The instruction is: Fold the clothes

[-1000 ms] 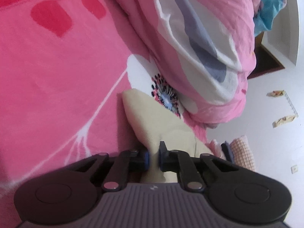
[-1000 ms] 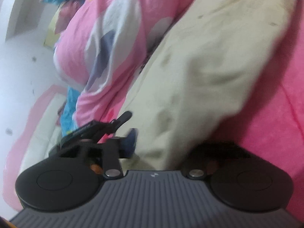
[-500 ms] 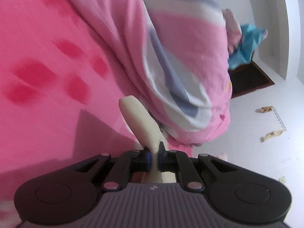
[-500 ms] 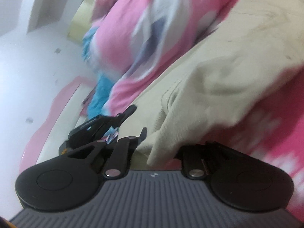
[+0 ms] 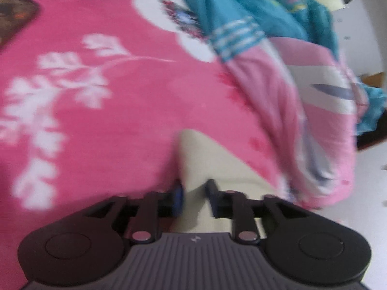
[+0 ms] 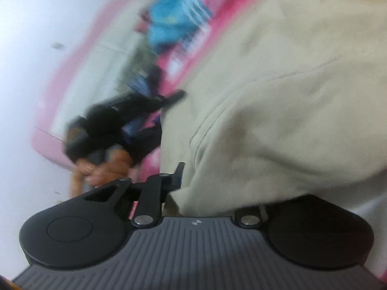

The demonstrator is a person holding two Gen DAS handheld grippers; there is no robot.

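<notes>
Both wrist views close on beige garment (image 5: 212, 162)

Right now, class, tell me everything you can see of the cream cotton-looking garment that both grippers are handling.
The cream cotton-looking garment is a soft, matte, beige cloth with a curved stitched seam and a few faint dark marks. It is bunched and draped, not flat. In the right wrist view it fills most of the frame and hides one finger of the right gripper. In the left wrist view a narrow fold rises between the fingers of the left gripper, over the pink flowered blanket. The pictures are blurred.
</notes>
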